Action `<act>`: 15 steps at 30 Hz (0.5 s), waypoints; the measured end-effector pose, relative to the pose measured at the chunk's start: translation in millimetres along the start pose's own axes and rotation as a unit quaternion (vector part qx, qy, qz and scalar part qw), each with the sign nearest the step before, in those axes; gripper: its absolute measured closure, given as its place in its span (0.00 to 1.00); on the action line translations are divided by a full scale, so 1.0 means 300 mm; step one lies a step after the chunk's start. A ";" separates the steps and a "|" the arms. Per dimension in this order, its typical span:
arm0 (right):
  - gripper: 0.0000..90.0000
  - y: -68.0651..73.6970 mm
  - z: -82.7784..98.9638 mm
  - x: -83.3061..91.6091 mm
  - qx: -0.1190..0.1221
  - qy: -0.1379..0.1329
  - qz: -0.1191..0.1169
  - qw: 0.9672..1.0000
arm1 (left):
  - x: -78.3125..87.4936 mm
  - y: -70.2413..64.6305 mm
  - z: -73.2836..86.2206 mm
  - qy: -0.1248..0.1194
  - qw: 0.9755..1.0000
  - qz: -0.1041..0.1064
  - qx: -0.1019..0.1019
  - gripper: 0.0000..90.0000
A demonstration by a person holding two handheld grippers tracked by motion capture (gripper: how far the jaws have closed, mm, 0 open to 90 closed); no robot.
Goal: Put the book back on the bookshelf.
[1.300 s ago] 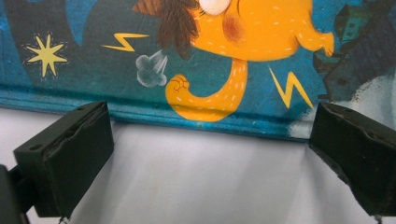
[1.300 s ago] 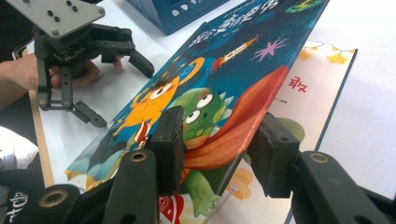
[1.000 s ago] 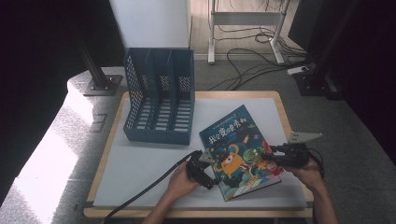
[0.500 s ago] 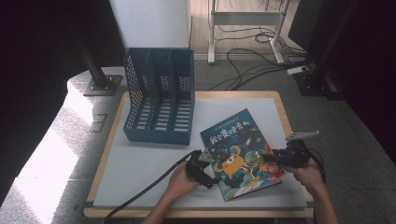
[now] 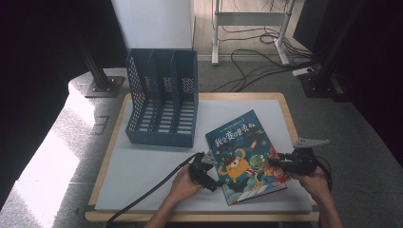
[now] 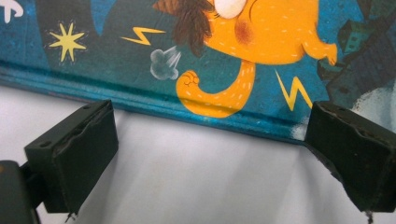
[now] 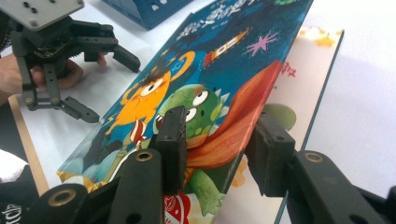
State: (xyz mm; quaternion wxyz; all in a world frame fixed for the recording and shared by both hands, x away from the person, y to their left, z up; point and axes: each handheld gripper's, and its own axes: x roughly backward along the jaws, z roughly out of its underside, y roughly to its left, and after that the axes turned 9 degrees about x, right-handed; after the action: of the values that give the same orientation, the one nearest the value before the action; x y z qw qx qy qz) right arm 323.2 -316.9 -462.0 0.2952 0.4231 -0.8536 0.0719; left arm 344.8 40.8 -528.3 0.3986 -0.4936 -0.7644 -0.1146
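Nearest the person, the left gripper [image 5: 213,171] sat low on the white surface [image 5: 142,166], its fingers [image 6: 79,144] spread wide and empty along the book's [image 5: 244,152] left, spine-side edge. Just right of it the book lay at the surface's near right. The right gripper [image 5: 275,164] had its fingers [image 7: 173,140] half apart astride the free edge of the front cover [image 7: 224,70], one above, one below, with a gap showing rather than a firm pinch. The cover was raised off the first page [image 7: 317,60], so the opening looked only just begun. Farther back, the blue file holder [image 5: 161,104] stood with its slots bare. Whether the lower finger actually bore the cover was hard to make out, and the book's near corner was cut off.
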 end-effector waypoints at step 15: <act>0.67 -0.006 0.008 0.004 -0.030 0.018 0.002 0.999 | 0.000 0.021 -0.013 -0.005 1.000 0.014 0.019 0.03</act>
State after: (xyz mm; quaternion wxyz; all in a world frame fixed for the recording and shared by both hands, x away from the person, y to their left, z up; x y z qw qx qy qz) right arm 323.0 -319.6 -463.4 0.3229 0.4106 -0.8510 0.0542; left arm 352.0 41.5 -527.0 0.4056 -0.4968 -0.7617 -0.0921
